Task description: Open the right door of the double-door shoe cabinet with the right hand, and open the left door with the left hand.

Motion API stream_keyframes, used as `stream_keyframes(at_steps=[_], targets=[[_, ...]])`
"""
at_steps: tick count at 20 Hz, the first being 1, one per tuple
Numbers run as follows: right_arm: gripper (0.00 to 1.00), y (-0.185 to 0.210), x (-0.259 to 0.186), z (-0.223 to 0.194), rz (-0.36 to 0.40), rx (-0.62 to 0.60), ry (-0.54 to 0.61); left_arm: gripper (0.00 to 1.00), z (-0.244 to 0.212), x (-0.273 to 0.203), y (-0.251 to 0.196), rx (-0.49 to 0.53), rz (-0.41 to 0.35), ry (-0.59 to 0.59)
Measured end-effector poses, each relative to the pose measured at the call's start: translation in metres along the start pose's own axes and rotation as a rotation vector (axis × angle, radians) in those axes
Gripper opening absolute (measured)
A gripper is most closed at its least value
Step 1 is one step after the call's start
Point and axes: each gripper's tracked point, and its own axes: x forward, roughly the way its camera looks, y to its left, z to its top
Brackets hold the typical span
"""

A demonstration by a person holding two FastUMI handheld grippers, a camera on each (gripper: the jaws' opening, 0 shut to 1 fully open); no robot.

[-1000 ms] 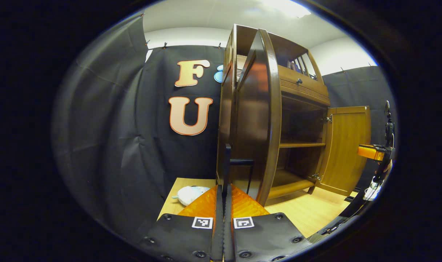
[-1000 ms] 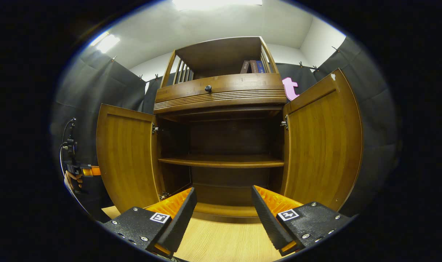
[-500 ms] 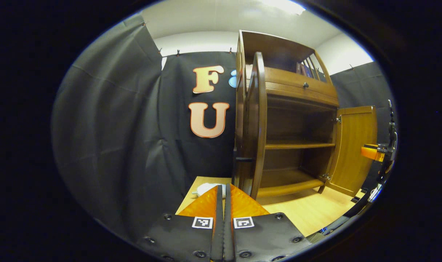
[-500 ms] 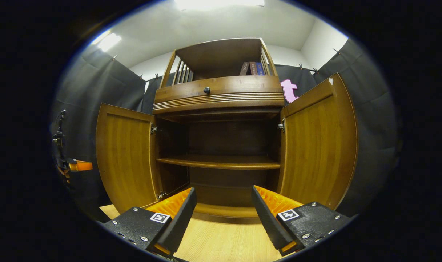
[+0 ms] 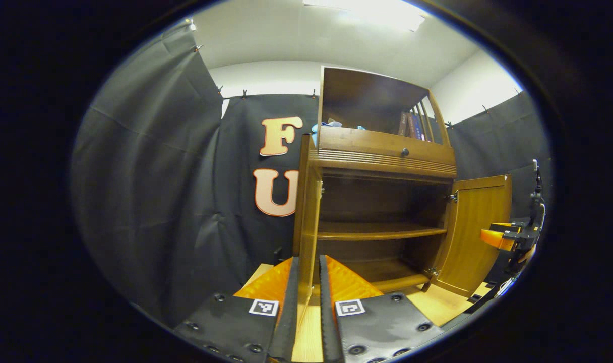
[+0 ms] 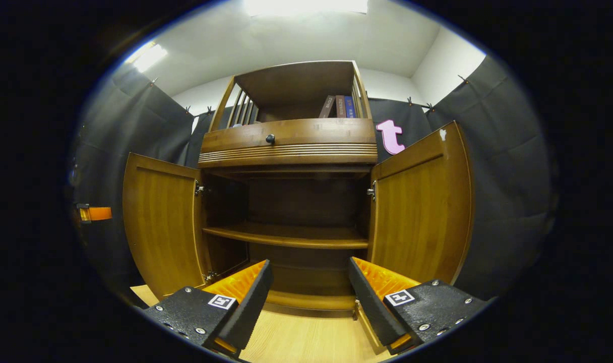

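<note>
The brown shoe cabinet (image 5: pixel 382 151) stands with both doors swung wide. In the left gripper view its left door (image 5: pixel 306 222) is edge-on straight ahead and its right door (image 5: pixel 475 227) hangs open at the far side. My left gripper (image 5: pixel 309 259) is back from the left door, fingers parted by a narrow gap and holding nothing. In the right gripper view the left door (image 6: pixel 160 222) and right door (image 6: pixel 420 212) flank the bare shelf (image 6: pixel 286 236). My right gripper (image 6: pixel 309 272) is open in front of the cabinet's middle, touching nothing.
A drawer with a dark knob (image 6: pixel 270 138) and a top shelf with books (image 6: pixel 336 106) sit above the doors. The cabinet rests on a light wooden table (image 6: pixel 306 338). Black cloth walls close in on both sides. The right gripper (image 5: pixel 503 237) shows far off beyond the right door.
My left gripper let go of the left door's handle, drew back and turned toward the cabinet front; its fingers parted slightly. The right gripper backed away a little and stayed open.
</note>
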Motion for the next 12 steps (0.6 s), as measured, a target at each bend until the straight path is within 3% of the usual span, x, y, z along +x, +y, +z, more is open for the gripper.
stream_keyframes(at_steps=[4, 12], targets=[[0.98, -0.018, -0.001, 0.014, -0.022, 0.006, -0.015, 0.33, 0.002, 0.012, -0.022, -0.014, 0.012, 0.033], [0.98, -0.044, -0.01, 0.035, -0.046, -0.003, -0.037, 0.87, 0.023, 0.032, -0.052, 0.022, 0.033, 0.002]])
